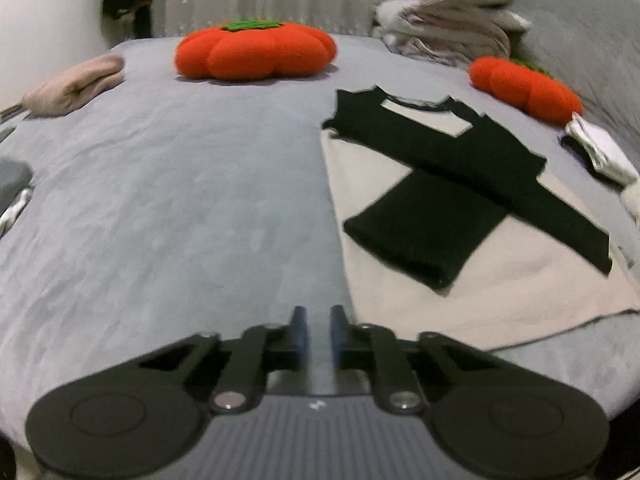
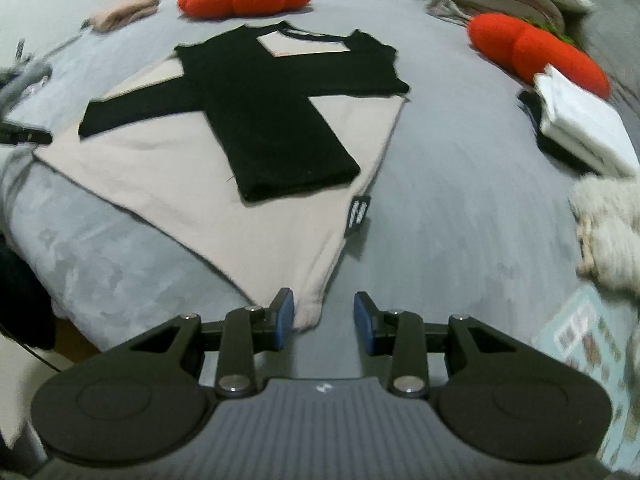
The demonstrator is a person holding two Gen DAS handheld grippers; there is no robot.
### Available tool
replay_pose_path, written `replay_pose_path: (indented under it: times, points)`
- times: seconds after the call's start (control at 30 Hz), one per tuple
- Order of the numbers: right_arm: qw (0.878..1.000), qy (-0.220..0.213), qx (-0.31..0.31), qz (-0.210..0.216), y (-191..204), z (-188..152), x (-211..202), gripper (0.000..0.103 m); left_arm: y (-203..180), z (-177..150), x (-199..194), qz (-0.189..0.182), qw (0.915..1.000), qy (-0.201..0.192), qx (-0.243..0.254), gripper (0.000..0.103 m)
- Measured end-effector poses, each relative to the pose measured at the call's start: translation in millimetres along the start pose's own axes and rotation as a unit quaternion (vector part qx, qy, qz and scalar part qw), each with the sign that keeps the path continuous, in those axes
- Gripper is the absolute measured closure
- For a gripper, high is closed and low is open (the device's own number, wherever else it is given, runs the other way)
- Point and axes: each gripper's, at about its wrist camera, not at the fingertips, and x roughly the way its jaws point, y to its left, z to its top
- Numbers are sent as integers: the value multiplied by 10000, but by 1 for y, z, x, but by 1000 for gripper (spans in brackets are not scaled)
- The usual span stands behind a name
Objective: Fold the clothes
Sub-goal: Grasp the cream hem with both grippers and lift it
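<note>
A cream shirt with black sleeves folded across its body lies flat on the grey bed sheet, to the right of my left gripper. The left gripper hovers over bare sheet just beyond the hem; its blue pads stand a narrow gap apart with nothing between them. In the right wrist view the shirt spreads ahead and to the left. My right gripper is open at the near hem corner, which lies beside the left fingertip.
Two orange pumpkin cushions sit at the back and right. A stack of folded clothes stands far right, a pink garment far left. Folded white items, a fluffy piece and a printed sheet lie at right.
</note>
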Motion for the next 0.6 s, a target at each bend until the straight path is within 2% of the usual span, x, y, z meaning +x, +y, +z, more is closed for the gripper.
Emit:
replay_pose_path:
  times: [0.1,0.17,0.23,0.3,0.5,0.6]
  points:
    - [9970,-174,719,248,-10,-7,-15,65,12,0,-6,-305,9982,-68,-508,92]
    - [9895,-378,1301,497,-22,-10,-23,65,20,1,-11,-508,9951,-113,-846,92]
    - [9794,-519,1815,714,-34,-10,-27,65,24,-2,-5,-720,9903,82,-1185,92]
    - [9728,-493,2130,768,-41,-7,-21,65,23,-4,0,-743,9884,184,-1308,92]
    - [9572,-338,2651,1110,-50,-5,-6,65,12,-4,8,-705,9911,212,-1113,92]
    - [9544,-172,2790,1052,-49,-7,3,68,6,-4,12,-686,9923,224,-1011,92]
